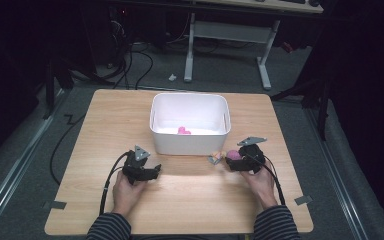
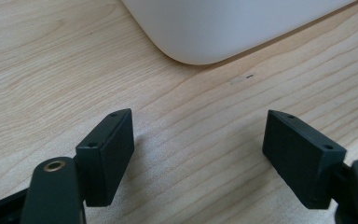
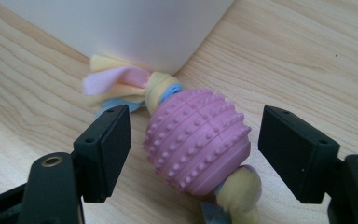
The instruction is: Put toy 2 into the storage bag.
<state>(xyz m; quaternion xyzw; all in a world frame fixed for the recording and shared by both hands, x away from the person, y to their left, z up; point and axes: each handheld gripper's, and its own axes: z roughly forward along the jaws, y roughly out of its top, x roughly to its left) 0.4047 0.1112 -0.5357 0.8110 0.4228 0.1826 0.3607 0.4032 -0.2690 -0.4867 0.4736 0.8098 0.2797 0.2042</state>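
A pink bumpy ball toy (image 3: 196,141) lies on the wooden worktop (image 1: 190,200), right between the two black jaws of the right claw (image 3: 195,149). The jaws stand wide apart. In the right gripper view neither jaw touches the toy; there is a small gap on each side. Soft cloth strips (image 3: 116,86) in yellow, pink and blue stick out of one end of the ball and reach the outside wall of the white bin (image 1: 190,142). More yellow cloth hangs from the near end.

In the high view the toy (image 1: 232,155) sits just beside the bin's front right corner, with the right claw (image 1: 236,161) around it.

The left claw (image 2: 198,154) is wide open too and holds nothing. Bare wood shows between its jaws, and a corner of the bin (image 2: 223,28) is near it.

A small pink thing (image 1: 183,131) lies inside the bin.

No words or labels can be read anywhere.
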